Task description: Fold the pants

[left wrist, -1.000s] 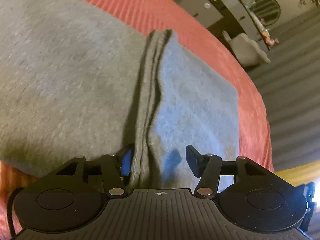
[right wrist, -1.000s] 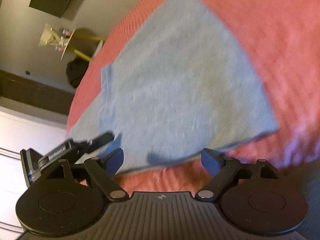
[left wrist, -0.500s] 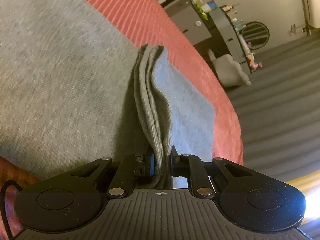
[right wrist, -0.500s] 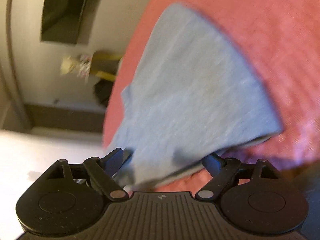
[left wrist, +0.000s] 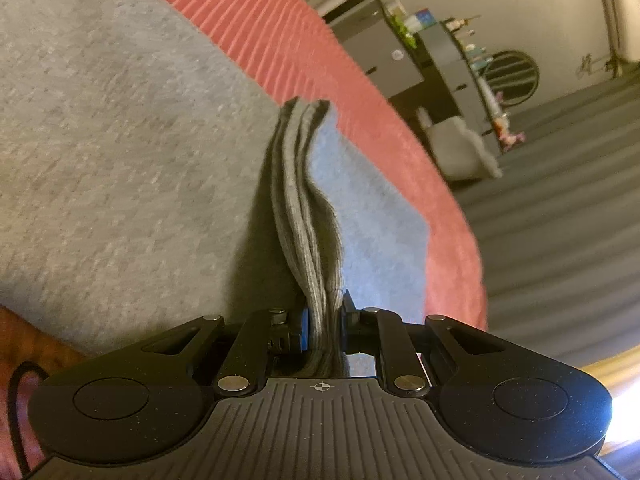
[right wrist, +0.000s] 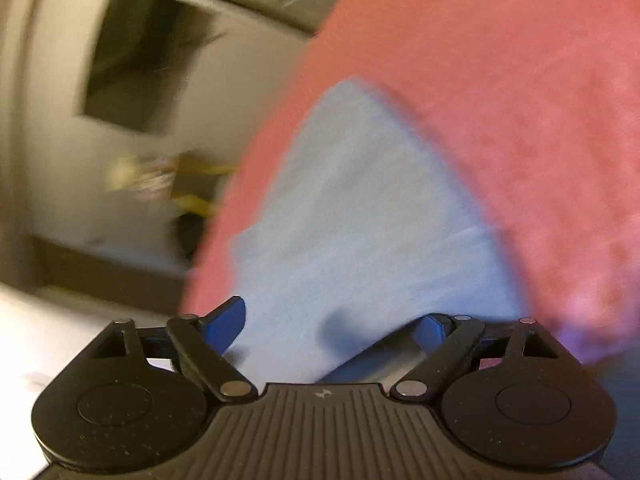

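Grey pants [left wrist: 120,140] lie spread over a red ribbed bedspread [left wrist: 276,36]. In the left wrist view my left gripper [left wrist: 323,320] is shut on the ribbed waistband [left wrist: 300,208], which stands up as a bunched ridge running away from the pads. In the right wrist view, which is blurred, the grey pants [right wrist: 360,216] reach back between the fingers of my right gripper [right wrist: 332,324]. Its jaws are closing with the cloth's near edge between them, and the pads stand well apart from each other. The blue right pad [right wrist: 430,326] is partly hidden by cloth.
The bedspread [right wrist: 500,60] drops off at the bed's edge toward grey carpet [left wrist: 560,168]. A dark cabinet [left wrist: 400,64] with small items on top and a pale cushion [left wrist: 460,152] stand beyond. A dark wall panel [right wrist: 140,56] and a yellow-legged stand [right wrist: 192,188] show at left.
My left gripper went from open around the waistband to shut on it and has lifted it into a ridge. My right gripper moved in over the pants' edge, and its jaws have narrowed slightly.
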